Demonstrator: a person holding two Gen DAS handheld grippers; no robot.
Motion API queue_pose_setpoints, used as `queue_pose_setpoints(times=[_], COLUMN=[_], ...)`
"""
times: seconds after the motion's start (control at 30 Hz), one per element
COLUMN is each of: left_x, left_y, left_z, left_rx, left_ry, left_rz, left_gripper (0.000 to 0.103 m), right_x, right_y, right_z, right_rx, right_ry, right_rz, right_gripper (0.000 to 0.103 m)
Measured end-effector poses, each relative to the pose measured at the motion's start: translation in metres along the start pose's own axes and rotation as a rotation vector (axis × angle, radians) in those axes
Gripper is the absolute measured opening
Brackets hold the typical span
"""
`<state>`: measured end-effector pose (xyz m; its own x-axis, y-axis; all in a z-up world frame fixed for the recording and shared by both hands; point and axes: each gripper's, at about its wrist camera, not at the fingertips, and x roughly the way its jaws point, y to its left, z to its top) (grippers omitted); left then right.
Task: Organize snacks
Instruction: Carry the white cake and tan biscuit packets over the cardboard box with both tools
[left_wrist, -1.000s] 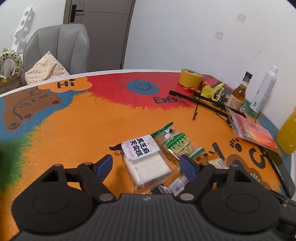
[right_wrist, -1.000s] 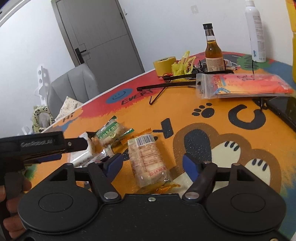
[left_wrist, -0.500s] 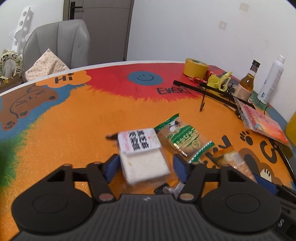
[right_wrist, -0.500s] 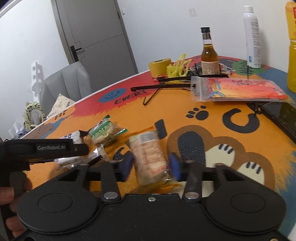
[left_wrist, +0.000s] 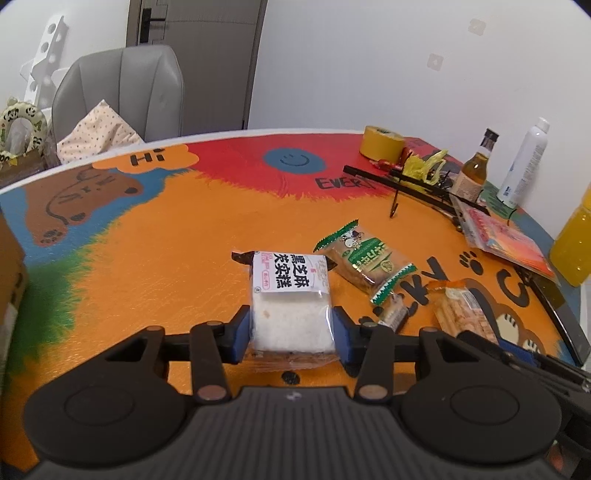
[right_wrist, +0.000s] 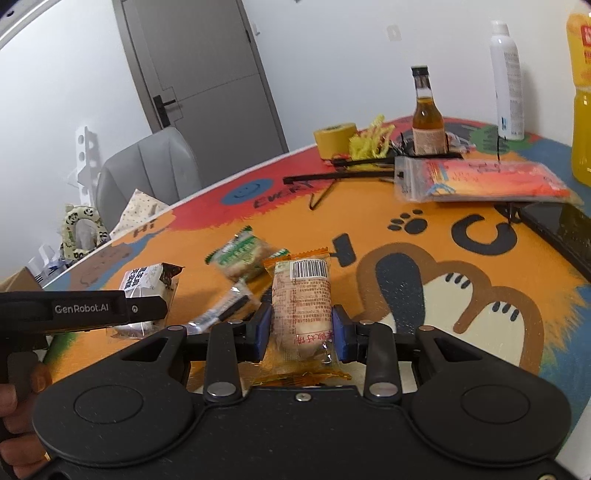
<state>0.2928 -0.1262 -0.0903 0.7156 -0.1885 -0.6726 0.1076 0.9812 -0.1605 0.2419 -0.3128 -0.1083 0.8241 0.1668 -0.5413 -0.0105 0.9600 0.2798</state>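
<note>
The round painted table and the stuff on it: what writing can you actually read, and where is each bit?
"Hi": orange cloud shape painted on the round table.
"EVER", cut off by black sticks: red painted patch.
"GenRobot.AI": black side of the left gripper.
"黑芝麻芡实糕": white label of the clear-wrapped white cake packet.
Too small or blurred: green-edged biscuit wrapper, orange-wrapped barcode snack, bottle labels.

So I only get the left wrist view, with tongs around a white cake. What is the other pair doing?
Observer: The right tongs are clamped on a biscuit pack in an orange wrapper.
Operator: Which side of it faces up?
Observer: The printed back, with its barcode.
Operator: Who holds my tongs?
Observer: A hand grips the handle of the left tongs, whose jaws are closing on the white cake.
</note>
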Motion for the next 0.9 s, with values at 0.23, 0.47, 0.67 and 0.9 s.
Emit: queue_pose_setpoints(times=[0.23,0.47,0.67,0.9], left_x=[-0.031,-0.062,-0.089,-0.116], left_y=[0.007,0.017,0.029,0.052], left_z=[-0.003,-0.004,-0.004,-0.004], left_rx=[0.007,0.010,0.013,-0.004], left_ry=[-0.042,-0.094,-0.140,-0.172], left_rz=[-0.004,-0.002,0.011,0.016], left_gripper=[0.044,0.044,0.044,0.044], right_x=[-0.016,-0.030,-0.041,-0.048], right_y=[0.016,0.034,0.055,0.083], right_z=[0.004,0.008,0.012,0.017], right_rx=[-0.017,-0.036,-0.059,-0.104], right_ry=[-0.034,-0.068,-0.092,-0.107], right_rz=[0.013,0.033,0.063,0.114], right_gripper=[0.032,0.032,0.032,0.032])
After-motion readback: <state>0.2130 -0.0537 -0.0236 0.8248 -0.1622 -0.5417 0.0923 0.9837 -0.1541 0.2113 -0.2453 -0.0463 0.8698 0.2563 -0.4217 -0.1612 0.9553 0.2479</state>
